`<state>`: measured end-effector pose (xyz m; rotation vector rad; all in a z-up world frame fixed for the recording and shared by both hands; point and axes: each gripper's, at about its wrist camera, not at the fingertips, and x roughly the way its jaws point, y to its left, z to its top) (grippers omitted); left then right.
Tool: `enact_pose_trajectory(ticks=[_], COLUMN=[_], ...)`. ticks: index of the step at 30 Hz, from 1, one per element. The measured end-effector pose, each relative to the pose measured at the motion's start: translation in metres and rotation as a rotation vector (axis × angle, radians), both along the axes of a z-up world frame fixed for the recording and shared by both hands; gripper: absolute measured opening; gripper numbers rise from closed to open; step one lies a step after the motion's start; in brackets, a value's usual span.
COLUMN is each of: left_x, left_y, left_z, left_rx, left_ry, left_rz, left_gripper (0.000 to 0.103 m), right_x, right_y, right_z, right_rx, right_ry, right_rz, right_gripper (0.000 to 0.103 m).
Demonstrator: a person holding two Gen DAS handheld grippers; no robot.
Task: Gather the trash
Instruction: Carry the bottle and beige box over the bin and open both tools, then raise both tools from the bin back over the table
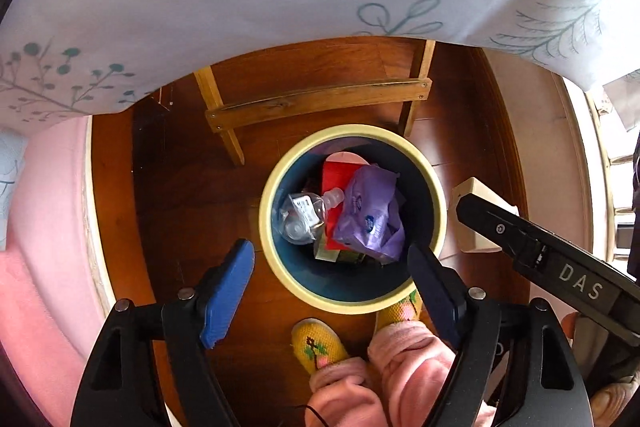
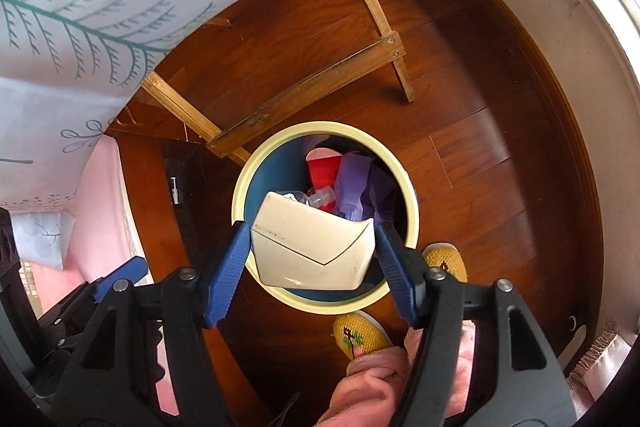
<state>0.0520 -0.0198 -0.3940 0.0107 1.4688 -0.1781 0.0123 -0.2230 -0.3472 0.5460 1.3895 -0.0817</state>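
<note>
A round bin with a cream rim (image 1: 276,183) (image 2: 412,195) and blue inside stands on the wooden floor. It holds a clear plastic bottle (image 1: 300,215), a red box (image 1: 338,175) and a purple bag (image 1: 368,215). My right gripper (image 2: 312,247) is shut on a cream carton (image 2: 312,251) and holds it above the bin's near side. The carton also shows in the left wrist view (image 1: 476,223), right of the bin. My left gripper (image 1: 332,291) is open and empty above the bin's near rim.
A white tablecloth with green leaf print (image 1: 240,7) hangs over the table above the bin. A wooden chair frame (image 1: 316,99) stands just behind the bin. The person's yellow slippers (image 1: 316,343) are at the bin's near side. A pink fabric (image 1: 44,227) lies at the left.
</note>
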Motion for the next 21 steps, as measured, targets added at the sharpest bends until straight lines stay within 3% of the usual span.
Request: enact_pose_trajectory(ticks=[6,11,15,21], left_x=[-0.007,-0.013,-0.014,-0.012], left_y=[0.024,0.039,0.048,0.054], left_z=[0.014,0.044,0.087,0.176], left_rx=[0.015,0.019,0.018,0.01], left_ry=[-0.018,-0.035,-0.064,-0.132], left_rz=[0.049,0.084,0.112,0.125], left_gripper=[0.081,0.081,0.081,0.081], right_x=[0.011,0.014,0.012,0.004], right_y=[0.016,0.027,0.03,0.034], right_z=[-0.005,0.013,0.044,0.119], right_rx=[0.007,-0.008,-0.006,-0.002], right_ry=[0.007,-0.011,-0.037,-0.086], right_rz=[0.029,0.057,0.075,0.099], right_gripper=[0.062,0.066,0.066,0.066])
